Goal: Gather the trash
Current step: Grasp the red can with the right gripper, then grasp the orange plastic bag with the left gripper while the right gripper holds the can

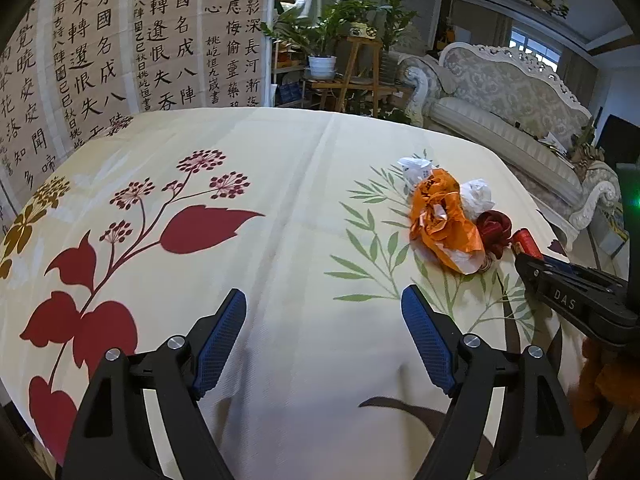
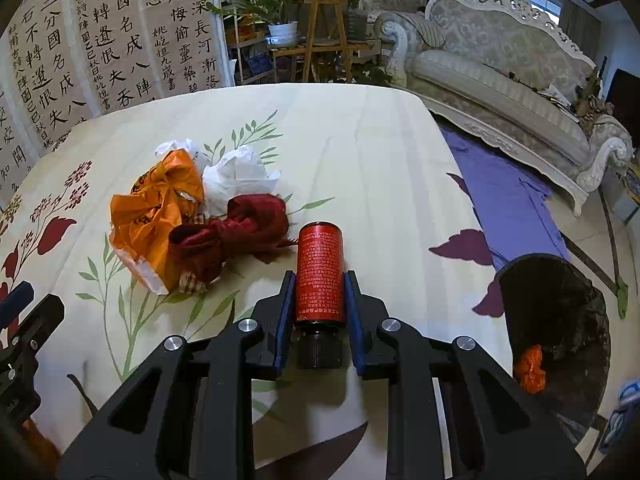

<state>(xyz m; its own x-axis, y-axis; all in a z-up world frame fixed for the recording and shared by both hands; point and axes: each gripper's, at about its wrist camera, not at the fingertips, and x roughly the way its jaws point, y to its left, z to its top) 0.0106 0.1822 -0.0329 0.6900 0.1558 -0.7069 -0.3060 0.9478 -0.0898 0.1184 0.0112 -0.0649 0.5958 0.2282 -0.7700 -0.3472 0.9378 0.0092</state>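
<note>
A small red bottle (image 2: 320,268) with a black cap lies on the flowered tablecloth (image 2: 380,152), cap toward me. My right gripper (image 2: 319,276) is shut on it, a blue pad against each side. Left of the bottle lies a heap: a dark red ribbon bundle (image 2: 232,232), a crumpled orange plastic bag (image 2: 156,208) and white crumpled bags (image 2: 236,176). In the left wrist view the same orange bag (image 1: 440,216) and bottle (image 1: 526,242) sit at the right, with the right gripper (image 1: 524,258) at the bottle. My left gripper (image 1: 324,292) hangs open over bare cloth.
A dark lined bin (image 2: 556,304) stands on the floor off the table's right edge, with an orange scrap (image 2: 530,368) inside. A purple cloth (image 2: 504,192) lies on the floor before an ornate sofa (image 2: 500,64). A calligraphy wall (image 1: 120,40) and a plant stand (image 1: 360,68) are behind the table.
</note>
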